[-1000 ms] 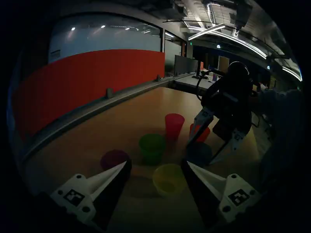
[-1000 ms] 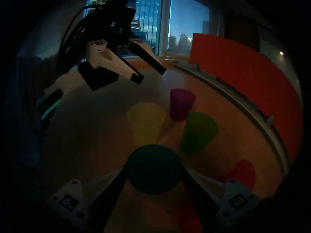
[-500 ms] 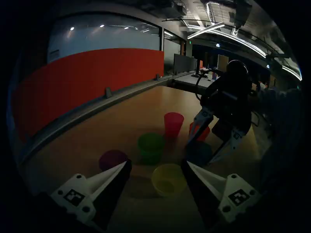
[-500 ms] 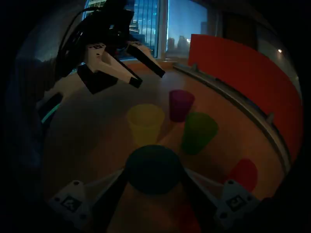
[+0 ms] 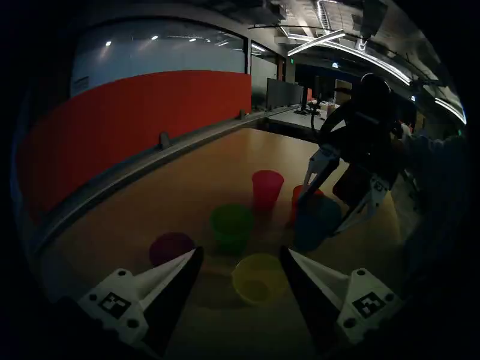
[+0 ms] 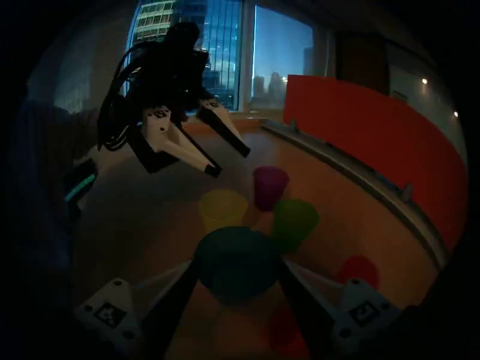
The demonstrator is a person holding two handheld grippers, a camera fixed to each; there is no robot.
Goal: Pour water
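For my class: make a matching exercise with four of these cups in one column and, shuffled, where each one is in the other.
Things:
1 yellow cup
2 dark teal cup
3 purple cup
4 green cup

Places:
A gripped by the right gripper
B beside one fingertip of the left gripper
C between purple cup and pink cup
D framed between the left gripper's open fingers

Pairs: 1-D, 2-A, 3-B, 4-C

Dim room. Wooden table [image 5: 198, 174] beneath left gripper [image 5: 240, 249]; red partition [image 5: 132, 114] to its left, pale glass above. Lit ceiling strips [image 5: 336, 49] ahead, upper right. Tall windows [image 6: 264, 60], blue dusk, ahead of right gripper [image 6: 237, 261].
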